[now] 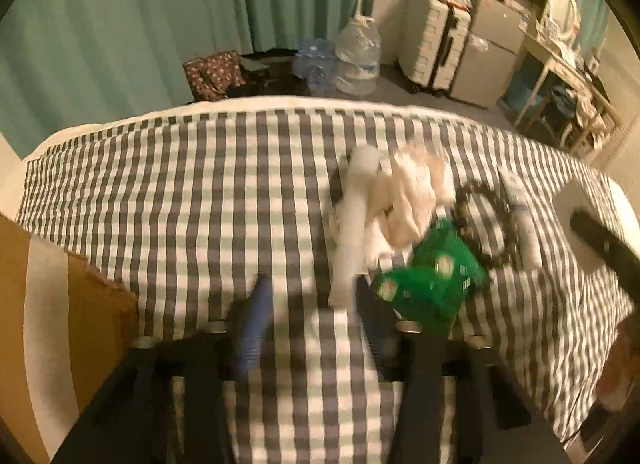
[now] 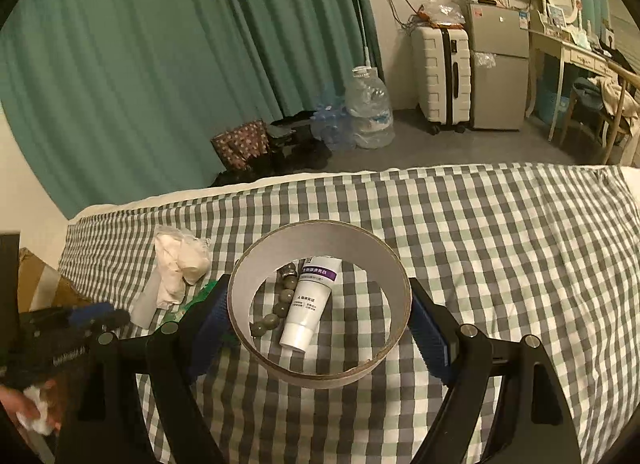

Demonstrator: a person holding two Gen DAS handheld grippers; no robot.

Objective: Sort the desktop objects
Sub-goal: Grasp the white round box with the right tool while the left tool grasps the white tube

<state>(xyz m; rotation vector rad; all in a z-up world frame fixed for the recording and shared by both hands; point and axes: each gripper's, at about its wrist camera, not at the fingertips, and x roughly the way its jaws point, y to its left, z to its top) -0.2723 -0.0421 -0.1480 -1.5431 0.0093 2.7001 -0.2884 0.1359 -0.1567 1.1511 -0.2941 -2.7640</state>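
Note:
My right gripper point(image 2: 320, 332) is shut on a wide cardboard tape ring point(image 2: 320, 240), with a blue pad pressing on each side. Through the ring I see a white tube with a purple label point(image 2: 308, 304) and a string of grey-green beads point(image 2: 276, 312) lying on the checked cloth. In the blurred left wrist view my left gripper point(image 1: 316, 312) stands open. The near end of a white cylinder point(image 1: 352, 224) lies beside its right finger and does not touch the left pad. A green packet point(image 1: 432, 280), crumpled white cloth point(image 1: 412, 192) and the beads point(image 1: 488, 224) lie to the right.
A brown cardboard box point(image 1: 60, 304) stands at the left edge of the checked sheet point(image 1: 160, 184). Beyond the far edge the floor holds water jugs point(image 2: 368, 108), a patterned bag point(image 2: 240, 144), a white suitcase point(image 2: 440, 76) and a desk point(image 2: 580, 56). A hand point(image 2: 32, 412) shows at lower left.

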